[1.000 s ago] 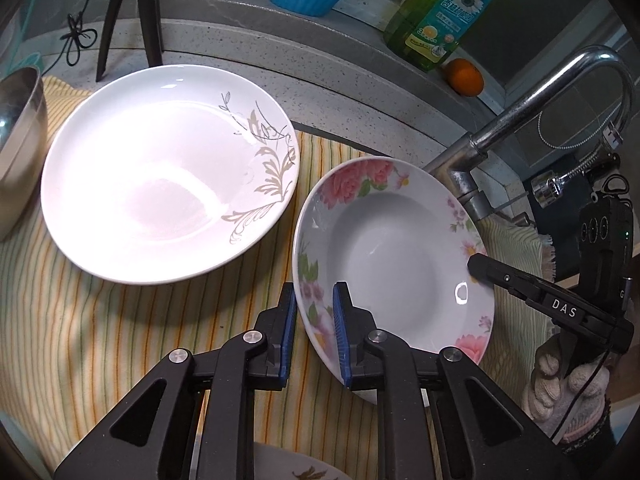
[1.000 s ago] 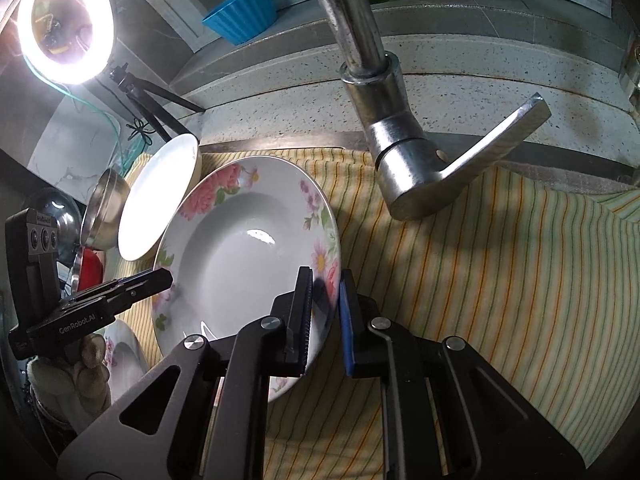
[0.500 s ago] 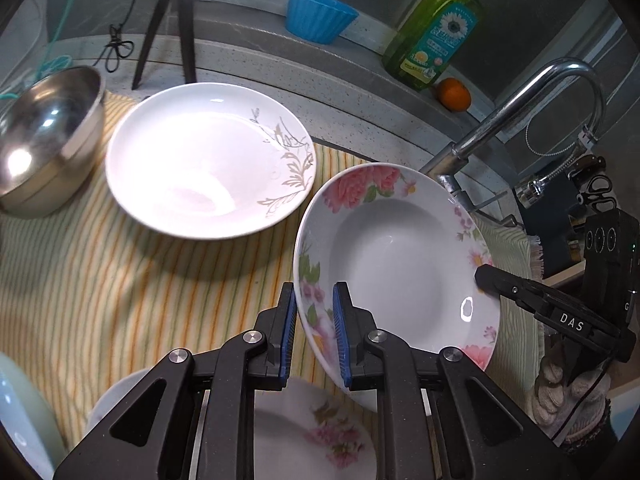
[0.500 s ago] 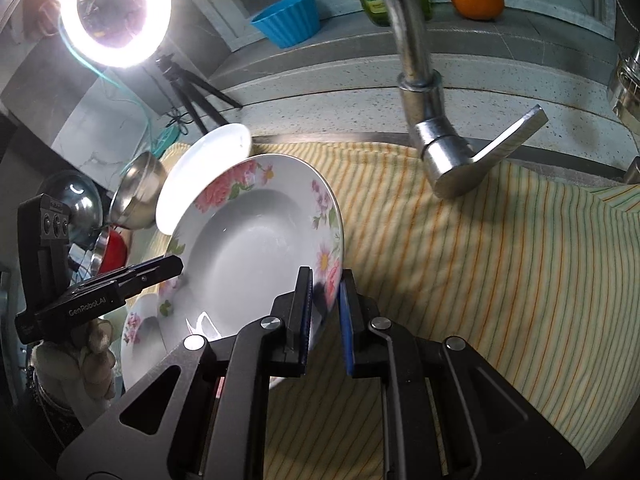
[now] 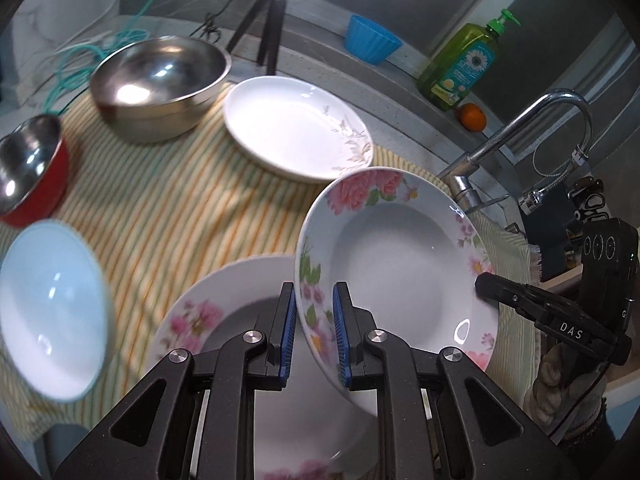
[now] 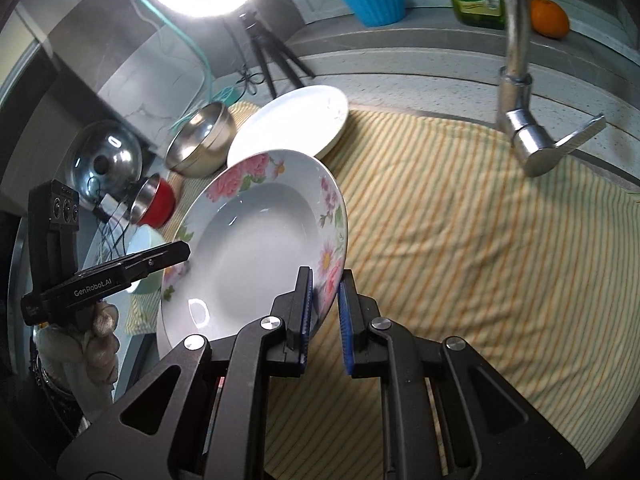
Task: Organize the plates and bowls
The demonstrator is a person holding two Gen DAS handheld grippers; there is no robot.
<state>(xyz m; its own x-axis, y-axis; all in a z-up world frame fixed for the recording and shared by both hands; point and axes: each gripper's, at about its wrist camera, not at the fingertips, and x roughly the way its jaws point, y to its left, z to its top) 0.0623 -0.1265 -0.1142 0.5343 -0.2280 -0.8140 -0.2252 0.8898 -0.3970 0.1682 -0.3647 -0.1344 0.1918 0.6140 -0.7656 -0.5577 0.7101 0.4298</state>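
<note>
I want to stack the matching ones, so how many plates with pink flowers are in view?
2. One pink-flower plate is held tilted in the air, the left gripper and right gripper clamped on opposite rims. A second pink-flower plate lies on the striped cloth beneath it. More could be hidden.

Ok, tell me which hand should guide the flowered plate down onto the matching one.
Probably left: the left gripper clamps the flowered plate directly above the matching plate. The right gripper holds the opposite rim, over bare cloth.
</note>
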